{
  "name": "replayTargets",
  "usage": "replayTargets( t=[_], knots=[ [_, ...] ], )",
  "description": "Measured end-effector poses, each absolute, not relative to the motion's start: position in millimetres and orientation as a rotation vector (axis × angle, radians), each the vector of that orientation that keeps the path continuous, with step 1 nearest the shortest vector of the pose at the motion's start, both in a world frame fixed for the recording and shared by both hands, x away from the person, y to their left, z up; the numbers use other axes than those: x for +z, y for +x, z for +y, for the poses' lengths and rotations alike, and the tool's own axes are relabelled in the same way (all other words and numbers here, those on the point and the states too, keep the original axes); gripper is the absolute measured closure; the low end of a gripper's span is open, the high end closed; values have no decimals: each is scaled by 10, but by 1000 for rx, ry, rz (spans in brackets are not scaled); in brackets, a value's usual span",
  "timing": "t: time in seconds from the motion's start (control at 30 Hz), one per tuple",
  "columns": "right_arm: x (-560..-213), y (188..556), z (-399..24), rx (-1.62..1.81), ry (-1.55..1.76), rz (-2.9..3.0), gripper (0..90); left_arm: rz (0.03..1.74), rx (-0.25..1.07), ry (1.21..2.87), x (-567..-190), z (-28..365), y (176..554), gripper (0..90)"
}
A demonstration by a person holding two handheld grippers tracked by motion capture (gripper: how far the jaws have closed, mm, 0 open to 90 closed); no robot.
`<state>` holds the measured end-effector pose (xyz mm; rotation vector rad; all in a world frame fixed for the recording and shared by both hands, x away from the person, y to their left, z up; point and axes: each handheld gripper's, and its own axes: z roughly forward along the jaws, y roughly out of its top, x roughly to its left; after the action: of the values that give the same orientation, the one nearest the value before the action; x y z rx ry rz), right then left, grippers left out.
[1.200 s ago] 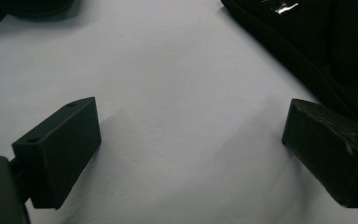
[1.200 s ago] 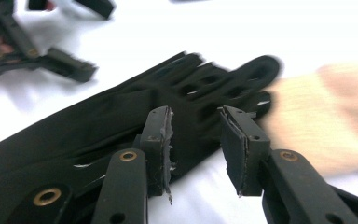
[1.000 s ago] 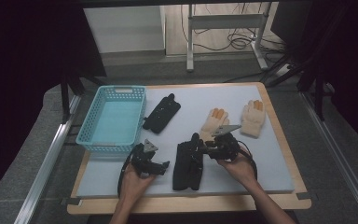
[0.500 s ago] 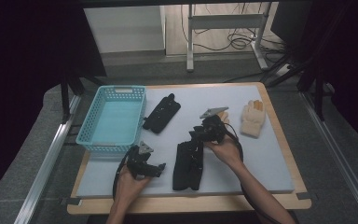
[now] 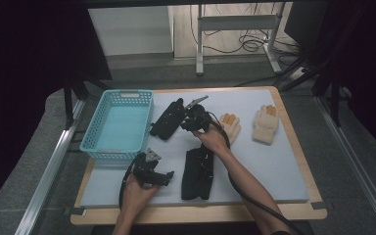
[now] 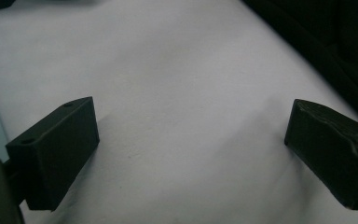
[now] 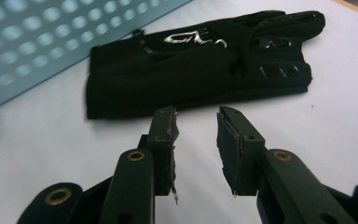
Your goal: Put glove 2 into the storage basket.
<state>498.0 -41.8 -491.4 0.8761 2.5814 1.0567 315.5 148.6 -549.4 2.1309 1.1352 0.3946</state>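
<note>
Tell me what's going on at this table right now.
A person is working at a padded table with a gripper in each hand. The right gripper, jaws partly open and empty, is reaching toward a black glove lying beside the blue basket. The left gripper hovers over bare mat with its jaws open wide. Another black glove lies near the front edge, and two tan gloves lie to the right.

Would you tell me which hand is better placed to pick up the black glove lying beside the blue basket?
The right. Its tongs point at the black glove with nothing between them, while the left tongs sit nearer the table's front edge.
</note>
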Motion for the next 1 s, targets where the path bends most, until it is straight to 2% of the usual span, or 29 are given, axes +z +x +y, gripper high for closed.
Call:
replayTargets(
  t=[0.1, 0.13, 0.27, 0.5, 0.53, 0.77, 1.0],
  knots=[
    [-4969, 5095, -361, 1081, 935, 2578, 635, 1134, 395, 2131, -5494, 1487, 3155, 31],
    [-5013, 5177, -306, 1101, 980, 2570, 582, 1135, 394, 2130, -5495, 1486, 3155, 31],
    [-5067, 5261, -188, 1100, 1027, 2563, 540, 1134, 395, 2130, -5495, 1486, 3155, 31],
    [-5196, 5322, -36, 967, 1004, 2581, 524, 1134, 395, 2130, -5495, 1486, 3154, 31],
    [-5227, 5325, -21, 945, 993, 2583, 538, 1134, 396, 2130, -5495, 1486, 3154, 31],
    [-5247, 5292, -63, 946, 994, 2536, 862, 1136, 396, 2127, -5496, 1484, 3153, 31],
    [-5167, 5260, -106, 968, 987, 2560, 876, 1135, 395, 2133, -5494, 1487, 3154, 31]
  ],
)
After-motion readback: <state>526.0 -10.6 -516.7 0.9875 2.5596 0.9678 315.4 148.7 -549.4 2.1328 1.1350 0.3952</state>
